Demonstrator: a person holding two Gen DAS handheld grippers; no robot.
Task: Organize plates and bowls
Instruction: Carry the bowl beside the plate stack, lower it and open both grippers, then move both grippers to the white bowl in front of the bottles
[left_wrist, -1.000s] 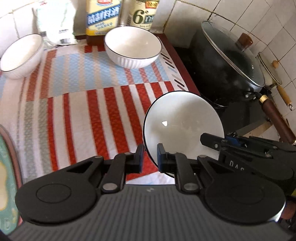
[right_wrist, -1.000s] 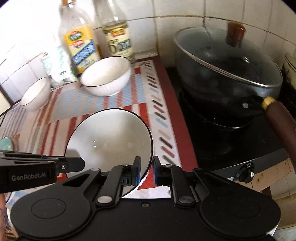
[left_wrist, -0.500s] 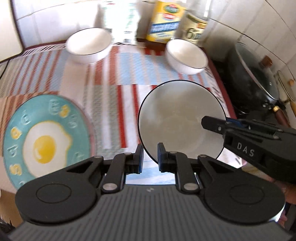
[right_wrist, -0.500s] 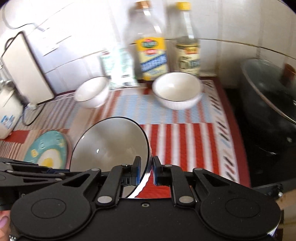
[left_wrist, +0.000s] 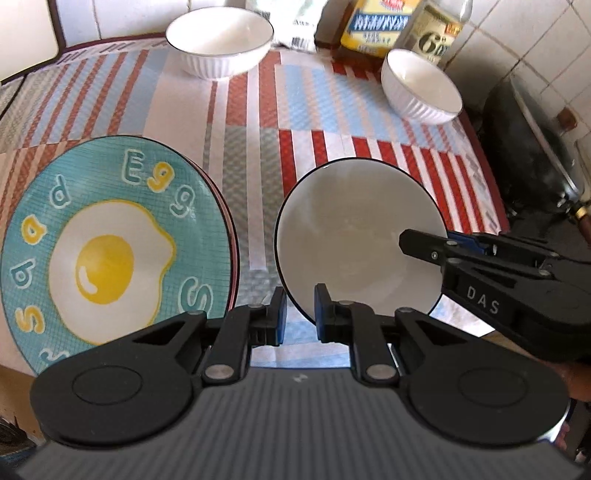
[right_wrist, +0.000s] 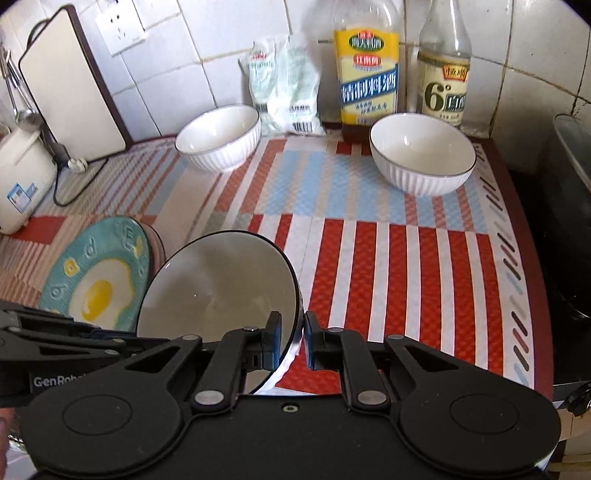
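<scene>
Both claws are clamped on one white bowl (left_wrist: 354, 240): the left claw (left_wrist: 298, 314) grips its near rim, the right claw (right_wrist: 291, 341) its opposite rim. Just left of the left claw lies the egg plate (left_wrist: 110, 254); two more bowls (right_wrist: 218, 136) stand well ahead.

egg plate (left_wrist: 114, 254) left, bare striped mat (left_wrist: 258, 155) ahead

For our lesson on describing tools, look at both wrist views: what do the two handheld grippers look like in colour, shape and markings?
Both are matte black. The left gripper has two round discs, hinged link arms with silver pivot pins, blue pads on its fingers and a ribbed grey body. The right gripper is built alike with a smooth black body. Seen from the side, they bear white lettering: "DAS" and "GenRob", cut off.
</scene>
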